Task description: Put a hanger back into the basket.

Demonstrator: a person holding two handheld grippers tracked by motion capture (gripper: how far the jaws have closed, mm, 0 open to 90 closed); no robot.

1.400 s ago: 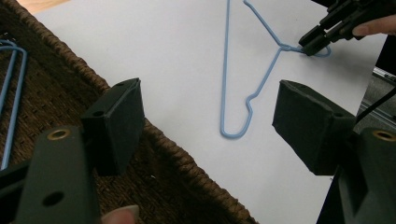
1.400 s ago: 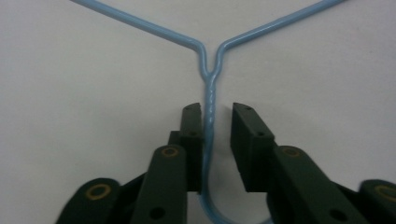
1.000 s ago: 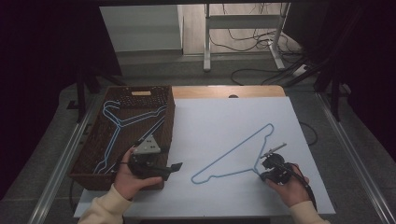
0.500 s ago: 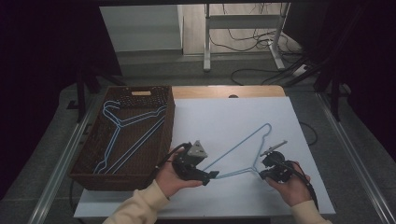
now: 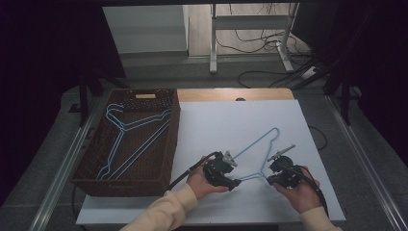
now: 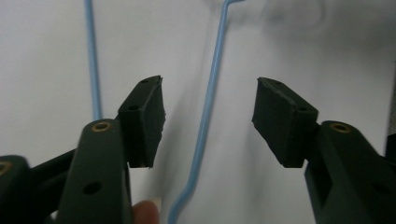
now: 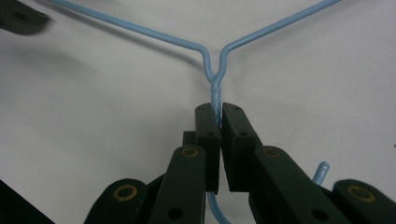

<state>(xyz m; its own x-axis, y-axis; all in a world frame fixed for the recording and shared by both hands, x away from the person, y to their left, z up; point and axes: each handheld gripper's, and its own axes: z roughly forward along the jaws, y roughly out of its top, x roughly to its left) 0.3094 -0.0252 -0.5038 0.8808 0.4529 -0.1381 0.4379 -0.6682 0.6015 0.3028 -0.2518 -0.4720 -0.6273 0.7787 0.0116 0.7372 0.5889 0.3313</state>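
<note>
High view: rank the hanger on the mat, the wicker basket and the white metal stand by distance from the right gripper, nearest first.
1. Blue hanger on the mat: the right gripper is shut on its neck, at the near right of the white mat.
2. Wicker basket: at the table's left side, with more hangers inside.
3. White metal stand: on the floor beyond the table's far edge.

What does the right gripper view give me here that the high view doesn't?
Right gripper view: the right gripper is shut on the blue wire hanger, clamped on the twisted neck just below where the two shoulders meet, with the hook tip poking out beside it.

High view: the wicker basket at the table's left holding more blue hangers, and the left gripper at the hanger's far arm.

Both: the hanger lying on the white sheet, gripped by the right gripper.
</note>
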